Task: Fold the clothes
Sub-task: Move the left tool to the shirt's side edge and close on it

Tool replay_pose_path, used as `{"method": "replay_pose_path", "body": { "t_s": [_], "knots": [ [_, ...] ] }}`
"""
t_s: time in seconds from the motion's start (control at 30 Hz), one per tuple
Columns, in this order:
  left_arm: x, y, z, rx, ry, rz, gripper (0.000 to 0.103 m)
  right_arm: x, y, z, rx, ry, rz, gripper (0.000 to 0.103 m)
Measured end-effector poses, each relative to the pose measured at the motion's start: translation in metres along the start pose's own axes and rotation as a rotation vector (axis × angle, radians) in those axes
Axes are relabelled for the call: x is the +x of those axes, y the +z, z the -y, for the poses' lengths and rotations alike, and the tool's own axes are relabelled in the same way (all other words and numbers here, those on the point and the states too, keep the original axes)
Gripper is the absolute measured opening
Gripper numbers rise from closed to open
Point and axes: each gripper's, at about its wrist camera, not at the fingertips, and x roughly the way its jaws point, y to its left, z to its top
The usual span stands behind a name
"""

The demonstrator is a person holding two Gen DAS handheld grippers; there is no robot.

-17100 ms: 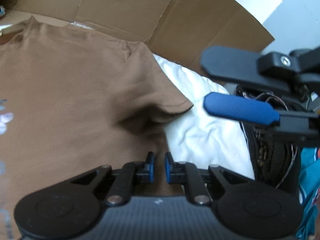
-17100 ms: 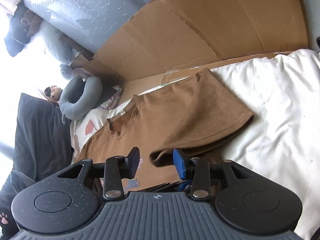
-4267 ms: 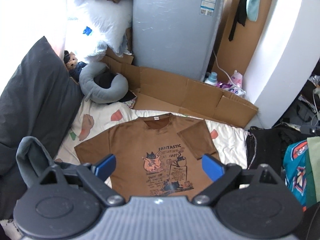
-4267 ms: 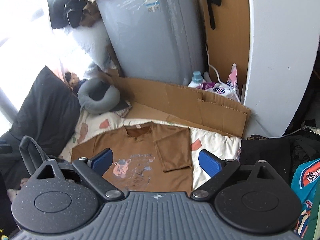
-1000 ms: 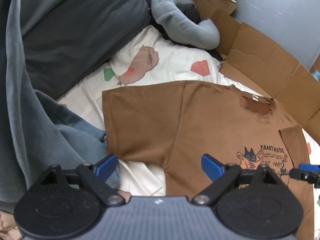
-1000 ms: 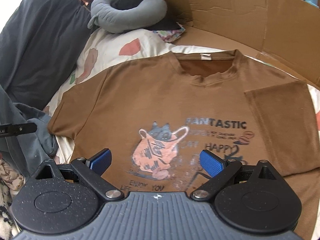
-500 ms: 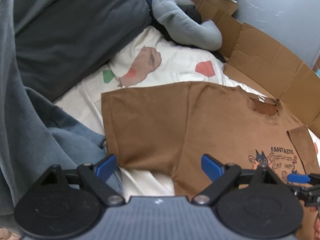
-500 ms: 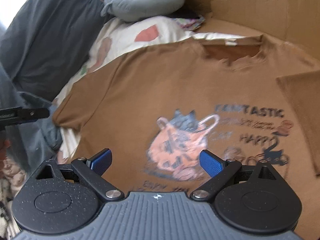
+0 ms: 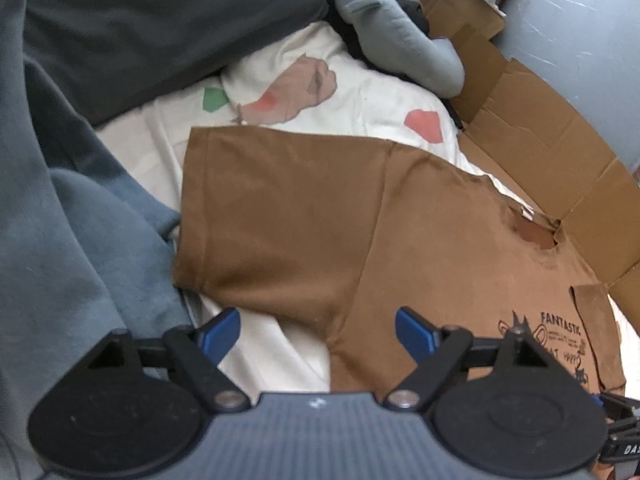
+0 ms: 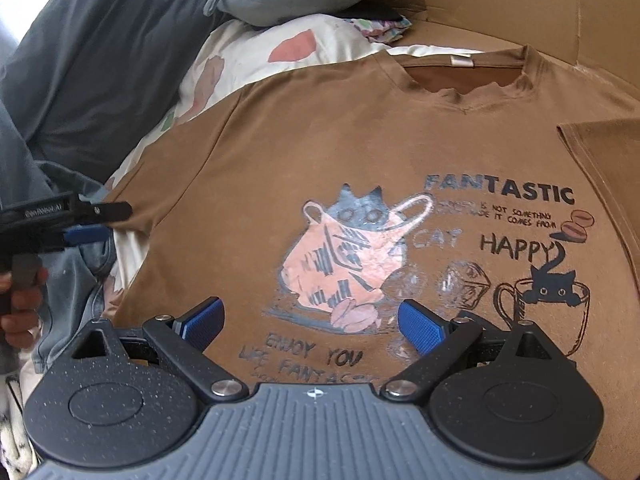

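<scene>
Two claws hang over a brown T-shirt that lies flat on the bed, picture side up. The neck points to twelve o'clock in the right wrist view, and the shirt's long way runs from six to twelve.

One sleeve, at three o'clock in that view, is folded in over the body and touches the words. The other sleeve is spread out flat toward nine o'clock. Its edge sits just beside a grey-blue cloth.

The left claw is open wide and holds nothing. The spread sleeve lies right ahead of it at twelve o'clock, with the lower edge of the sleeve near its fingers. The sleeve's long way runs sideways across this view.

The right claw is open wide too, and it is empty. It hangs over the cat picture in the middle of the shirt.

I think the left claw is the closer one to the flat sleeve, which would need to go in toward three o'clock to match the other one.
</scene>
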Motion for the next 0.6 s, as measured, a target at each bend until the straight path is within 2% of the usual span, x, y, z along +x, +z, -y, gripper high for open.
{"method": "replay_pose_path", "body": {
  "t_s": [0.4,0.6],
  "knots": [
    [0.023,-0.012,-0.011,-0.014,0.048,0.044,0.092,0.005,-0.001,-0.001,-0.009,0.005,-0.01,0.096],
    [0.025,-0.011,-0.016,-0.044,0.04,0.108,0.092,0.009,-0.003,0.0,-0.015,-0.003,-0.018,0.096]
  ]
}}
